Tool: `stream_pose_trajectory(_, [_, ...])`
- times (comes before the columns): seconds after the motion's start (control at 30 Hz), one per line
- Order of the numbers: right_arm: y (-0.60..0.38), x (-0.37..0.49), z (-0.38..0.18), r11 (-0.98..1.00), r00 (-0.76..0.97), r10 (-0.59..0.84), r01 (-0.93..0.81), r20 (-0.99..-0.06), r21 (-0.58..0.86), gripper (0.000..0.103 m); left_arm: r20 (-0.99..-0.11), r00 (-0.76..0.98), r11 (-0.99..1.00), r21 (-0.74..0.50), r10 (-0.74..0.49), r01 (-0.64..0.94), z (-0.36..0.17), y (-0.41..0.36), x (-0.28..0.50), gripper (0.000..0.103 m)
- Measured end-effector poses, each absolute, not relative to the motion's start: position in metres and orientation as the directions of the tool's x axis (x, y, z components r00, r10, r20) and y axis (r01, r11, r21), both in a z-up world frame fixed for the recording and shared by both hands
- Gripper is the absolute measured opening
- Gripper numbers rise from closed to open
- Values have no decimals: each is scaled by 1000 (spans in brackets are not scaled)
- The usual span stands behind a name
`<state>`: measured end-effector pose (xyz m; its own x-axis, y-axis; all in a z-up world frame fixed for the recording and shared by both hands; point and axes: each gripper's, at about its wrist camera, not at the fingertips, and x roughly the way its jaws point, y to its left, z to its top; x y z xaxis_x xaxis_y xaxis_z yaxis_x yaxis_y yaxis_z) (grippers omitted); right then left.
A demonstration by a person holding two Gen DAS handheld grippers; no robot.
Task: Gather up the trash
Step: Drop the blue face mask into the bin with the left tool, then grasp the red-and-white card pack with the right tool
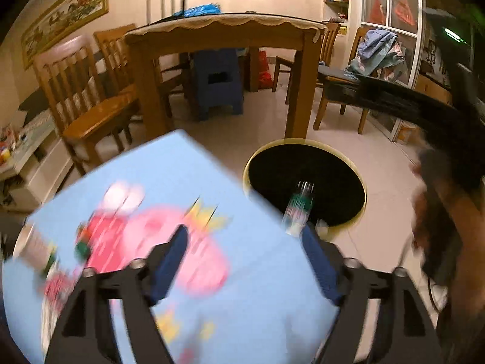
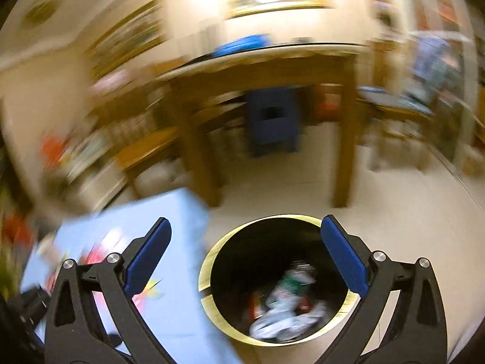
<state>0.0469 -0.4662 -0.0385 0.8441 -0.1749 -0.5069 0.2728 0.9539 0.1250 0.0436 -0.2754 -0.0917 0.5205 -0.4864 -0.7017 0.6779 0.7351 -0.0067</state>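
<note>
Left gripper (image 1: 242, 236) spread wide, gripping nothing, above blue tablecloth (image 1: 212, 182). Right gripper (image 2: 245, 233) likewise apart, over bin (image 2: 209, 261) at frame's lower centre. Blurred bottle (image 1: 298, 209) mid-frame over black bin mouth; crumpled trash (image 2: 285, 303) inside.

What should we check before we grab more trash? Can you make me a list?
1. Left tool open and empty: ok.
2. Right tool open and empty: ok.
3. Bottle over the bin mouth: ok, though it is blurred, beside one finger of the left tool.
4. Room in the bin: ok, the trash lies low inside.
5. More trash on the blue table: cannot tell, the things there are blurred.
</note>
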Motion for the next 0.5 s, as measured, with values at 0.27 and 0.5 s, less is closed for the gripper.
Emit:
stream_pose_trajectory(0.27, [-270, 97, -61, 938, 728, 337, -315, -596, 146, 97, -706, 660, 906, 60, -259, 420, -105, -72, 38, 97])
stream_pose_trajectory(0.5, [-173, 155, -108, 860, 524, 474, -449, -707, 243, 96, -664, 734, 982, 1, -141, 189, -90, 52, 54, 97])
